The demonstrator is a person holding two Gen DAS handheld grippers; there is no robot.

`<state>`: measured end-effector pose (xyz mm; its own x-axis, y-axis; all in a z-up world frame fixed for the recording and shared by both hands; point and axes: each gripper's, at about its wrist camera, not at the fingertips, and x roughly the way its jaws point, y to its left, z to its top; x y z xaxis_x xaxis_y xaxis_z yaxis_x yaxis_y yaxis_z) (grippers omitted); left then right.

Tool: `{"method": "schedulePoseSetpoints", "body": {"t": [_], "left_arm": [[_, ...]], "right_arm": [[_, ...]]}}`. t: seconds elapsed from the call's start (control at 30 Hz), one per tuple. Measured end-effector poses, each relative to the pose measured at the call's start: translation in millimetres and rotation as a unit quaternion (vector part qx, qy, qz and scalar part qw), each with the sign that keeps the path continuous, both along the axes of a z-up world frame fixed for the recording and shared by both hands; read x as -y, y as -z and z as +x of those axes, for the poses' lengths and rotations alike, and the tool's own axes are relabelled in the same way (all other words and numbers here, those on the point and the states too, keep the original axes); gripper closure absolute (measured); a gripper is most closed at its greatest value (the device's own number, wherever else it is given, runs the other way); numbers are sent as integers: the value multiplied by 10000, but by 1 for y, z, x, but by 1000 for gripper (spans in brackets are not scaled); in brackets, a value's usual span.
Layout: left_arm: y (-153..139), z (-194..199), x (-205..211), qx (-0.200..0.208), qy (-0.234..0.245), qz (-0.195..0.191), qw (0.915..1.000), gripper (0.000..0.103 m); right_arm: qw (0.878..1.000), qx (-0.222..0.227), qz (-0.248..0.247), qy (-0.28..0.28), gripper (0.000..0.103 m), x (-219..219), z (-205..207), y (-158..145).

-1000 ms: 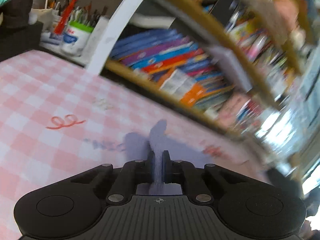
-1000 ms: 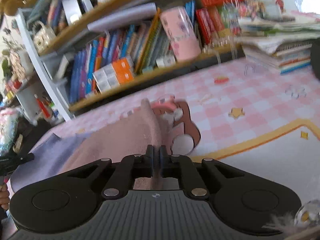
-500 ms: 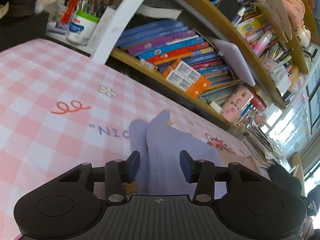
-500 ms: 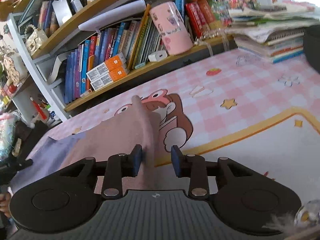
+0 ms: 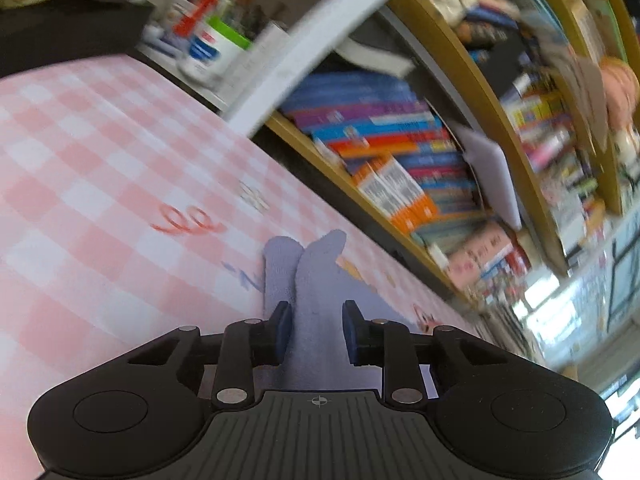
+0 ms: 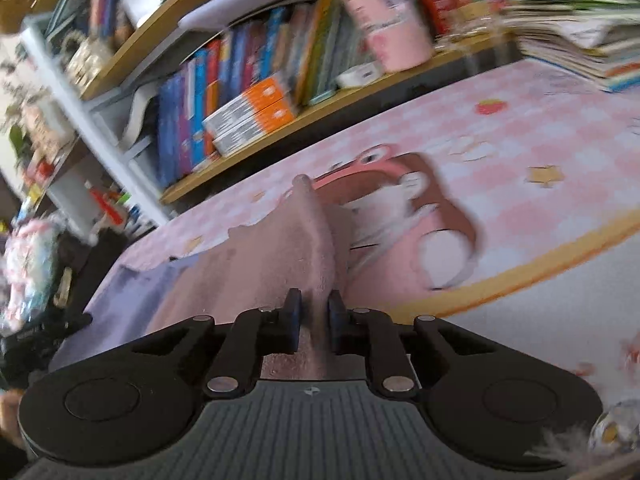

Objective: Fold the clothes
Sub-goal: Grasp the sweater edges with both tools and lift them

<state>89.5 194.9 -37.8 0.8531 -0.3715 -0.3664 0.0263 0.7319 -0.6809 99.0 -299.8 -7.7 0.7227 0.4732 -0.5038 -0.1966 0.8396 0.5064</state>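
A lavender cloth lies on the pink checked table cover, with a raised fold running forward. My left gripper straddles that fold. Its jaws are closing, and a small gap still shows beside the left pad. In the right wrist view a pink cloth rises in a ridge and joins a lavender part at the left. My right gripper is closing on that ridge, and the fabric fills the narrow gap between its pads.
A bookshelf packed with books runs along the far edge of the table. A pot of pens stands at the far left. A pink cylinder and a stack of books sit at the back right. A cartoon print marks the table cover.
Both grippers were shut on the cloth a second ago and then opened wide. Now both have narrowed again around folds of cloth. Both views have shifted and are blurred.
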Motion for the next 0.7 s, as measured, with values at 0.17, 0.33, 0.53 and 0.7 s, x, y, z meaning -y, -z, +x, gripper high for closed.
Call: {"method": "schedulePoseSetpoints", "body": {"t": [0.17,0.33,0.53,0.7], "left_arm": [[-1,-4,-45,-6,-438,-91,9990,78],[2,-1,-75,47,-753,-266,9968,78],[2,11,-78,59,-695,-234,9973,78],[4,26,-76,58,-586,-288,9979,78]], "right_arm": [[9991,-13,-11,-419,89,-44,20,-2],[9980,106,-114,-619,89,-83,42,-3],[9970,204,-176,-722,89,-89,58,-2],[9975,173,-118,-680,89,-82,69,-1]]}}
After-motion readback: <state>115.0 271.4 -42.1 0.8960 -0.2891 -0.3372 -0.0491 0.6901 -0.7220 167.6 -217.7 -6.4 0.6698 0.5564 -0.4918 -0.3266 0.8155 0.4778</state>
